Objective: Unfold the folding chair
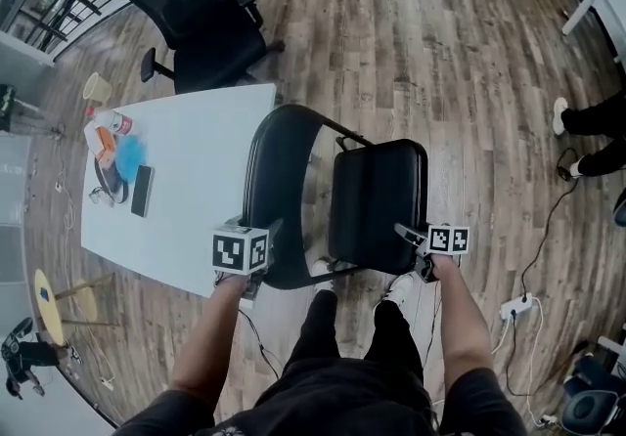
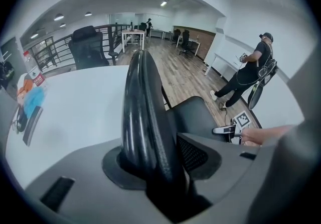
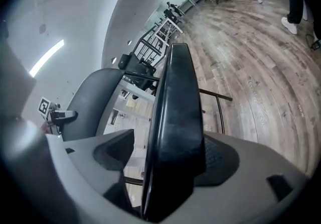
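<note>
Currently, the folding chair (image 1: 377, 195) stands between the two grippers with its seat (image 1: 380, 180) lowered, so the unfolding looks nearly complete. The left gripper (image 1: 269, 240) is clenched on the rim of the backrest (image 1: 256, 170), and both pads appear to bear on the rim. The right gripper (image 1: 409, 234) is slackened. The seat edge (image 3: 175, 112) lies between its jaws, but a gap shows on one side, so the seat is straddled and not clamped.

The main hazard is loss of control on the right. If the seat is not yet fully down, it can slide out of the loose jaws and swing or drop. The left grasp alone, set on a narrow rim, may then let the chair twist or tip toward the table (image 1: 186, 180) just beyond the left gripper. The person's shoes (image 1: 396, 283) lie close below the right gripper and near the chair frame, so a foot could be trapped.

Only the head view shows the whole chair, the table and the shoes. Only the right gripper view (image 3: 173, 162) shows the gap beside the seat edge. Only the left gripper view (image 2: 165, 162) shows the contact on the backrest rim (image 2: 143, 112).
</note>
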`<state>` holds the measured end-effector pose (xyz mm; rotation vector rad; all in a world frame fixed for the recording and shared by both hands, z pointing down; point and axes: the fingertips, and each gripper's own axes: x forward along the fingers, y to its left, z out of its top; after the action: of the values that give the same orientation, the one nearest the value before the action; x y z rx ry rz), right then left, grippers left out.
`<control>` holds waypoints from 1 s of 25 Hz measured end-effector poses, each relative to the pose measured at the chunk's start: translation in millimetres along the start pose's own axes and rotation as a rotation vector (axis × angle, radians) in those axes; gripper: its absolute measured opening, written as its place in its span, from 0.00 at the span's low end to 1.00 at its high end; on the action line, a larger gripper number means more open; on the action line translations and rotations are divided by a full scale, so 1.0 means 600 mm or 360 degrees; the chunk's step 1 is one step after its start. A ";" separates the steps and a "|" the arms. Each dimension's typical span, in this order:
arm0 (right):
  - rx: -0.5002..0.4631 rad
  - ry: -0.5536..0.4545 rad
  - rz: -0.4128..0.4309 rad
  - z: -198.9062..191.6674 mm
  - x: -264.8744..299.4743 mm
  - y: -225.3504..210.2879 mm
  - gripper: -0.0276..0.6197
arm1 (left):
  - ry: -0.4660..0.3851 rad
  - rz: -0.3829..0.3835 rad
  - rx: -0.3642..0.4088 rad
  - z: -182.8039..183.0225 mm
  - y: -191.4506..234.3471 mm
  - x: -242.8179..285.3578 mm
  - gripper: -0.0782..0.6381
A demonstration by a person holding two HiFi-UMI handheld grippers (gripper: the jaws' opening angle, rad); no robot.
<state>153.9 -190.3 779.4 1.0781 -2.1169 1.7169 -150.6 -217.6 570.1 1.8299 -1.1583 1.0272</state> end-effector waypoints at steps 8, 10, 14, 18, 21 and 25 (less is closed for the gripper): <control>0.0125 -0.0027 0.0030 0.000 -0.036 -0.175 0.60 | 0.0034 -0.0004 -0.0009 -0.015 -0.037 0.071 0.36; 0.0133 -0.0025 0.0038 0.000 -0.039 -0.221 0.59 | 0.0042 -0.0003 -0.0016 -0.022 -0.043 0.092 0.36; 0.0145 -0.0013 0.0012 -0.012 -0.036 -0.310 0.59 | 0.0063 0.0032 -0.0016 -0.030 -0.051 0.131 0.38; 0.0159 -0.0004 0.0014 -0.017 -0.032 -0.384 0.59 | 0.0065 0.0036 -0.0042 -0.041 -0.056 0.171 0.39; 0.0185 0.0002 0.0053 -0.025 -0.031 -0.422 0.59 | 0.0085 0.0021 -0.0077 -0.059 -0.059 0.198 0.40; 0.0208 0.0016 0.0067 -0.036 -0.036 -0.469 0.60 | 0.0095 0.0030 -0.0111 -0.073 -0.064 0.226 0.42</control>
<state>345.3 -177.3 987.1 1.0624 -2.0605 1.8991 -88.3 -214.0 703.4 1.7256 -1.1636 1.0325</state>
